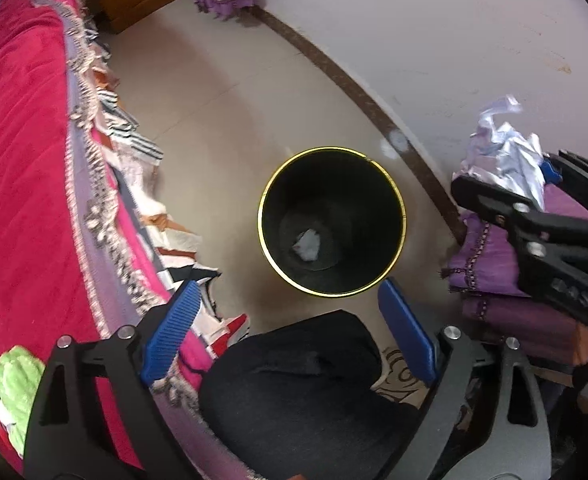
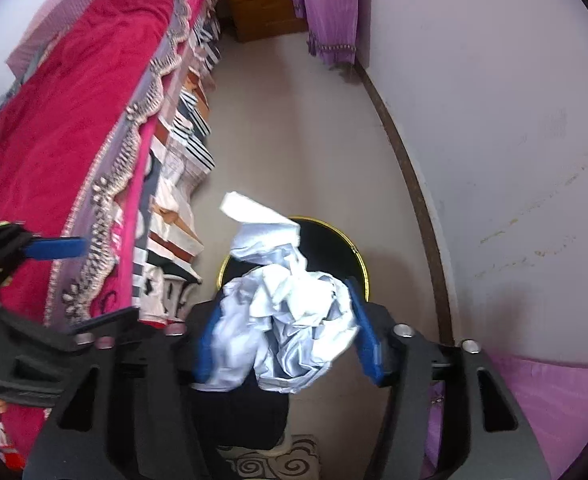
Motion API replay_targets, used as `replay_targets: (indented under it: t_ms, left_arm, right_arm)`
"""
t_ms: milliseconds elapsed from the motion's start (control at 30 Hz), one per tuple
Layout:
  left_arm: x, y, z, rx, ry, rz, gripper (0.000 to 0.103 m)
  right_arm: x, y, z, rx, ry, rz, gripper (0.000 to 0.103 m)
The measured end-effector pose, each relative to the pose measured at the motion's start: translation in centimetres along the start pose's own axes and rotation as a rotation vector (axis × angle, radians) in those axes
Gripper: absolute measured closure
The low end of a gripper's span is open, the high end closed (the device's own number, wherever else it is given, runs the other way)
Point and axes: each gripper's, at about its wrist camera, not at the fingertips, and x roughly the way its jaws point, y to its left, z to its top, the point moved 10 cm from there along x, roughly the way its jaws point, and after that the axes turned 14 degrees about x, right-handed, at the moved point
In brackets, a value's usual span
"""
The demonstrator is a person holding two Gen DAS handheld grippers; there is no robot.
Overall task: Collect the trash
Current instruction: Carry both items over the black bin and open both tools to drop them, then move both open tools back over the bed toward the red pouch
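The bin (image 1: 332, 222) stands on the floor (image 1: 214, 92), between the bed (image 1: 18, 160) and the wall (image 1: 434, 40), so both hands can reach over it. It is black inside with a shiny yellow rim, and 1 small white scrap (image 1: 307, 244) already lies at its bottom. The left gripper (image 1: 294, 332) points straight down just over the near edge of the bin. Its 2 blue pads (image 1: 172, 330) are wide apart and nothing is between them, so I think its job here is done for now. The right gripper (image 2: 288, 336) is off to the right side of the bin, tipped down toward it. A big ball of crumpled paper (image 2: 286, 312) sits between its 2 blue pads. The jaws look spread, but the picture is blurry and I cannot tell if the pads press on the paper or have let go. In the right wrist view the paper hangs over the near rim of the bin (image 2: 360, 256), likely so it will fall inside. A dark knee (image 1: 294, 380) shows below, so the person seems to be close beside the bin.
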Motion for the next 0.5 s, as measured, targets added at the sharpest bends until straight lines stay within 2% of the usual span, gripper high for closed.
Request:
replay_targets:
  t_ms: [33,233,500]
  left_arm:
    - [0.1,0.3,-0.3,-0.002,0.000,0.002,0.014]
    - [-1.1,1.0,-1.8,-0.020,-0.012,0.019,0.014]
    - [-3.0,1.6,-4.1,-0.082,-0.040,0.003,0.014]
  right_arm:
    - [0.4,0.0,0.1,-0.001,0.001,-0.015,0.032]
    - [1.2,0.0,-0.3,0.012,0.020,-0.028,0.031]
    - [0.0,3.4,-1.3,-0.055,0.015,0.001,0.029]
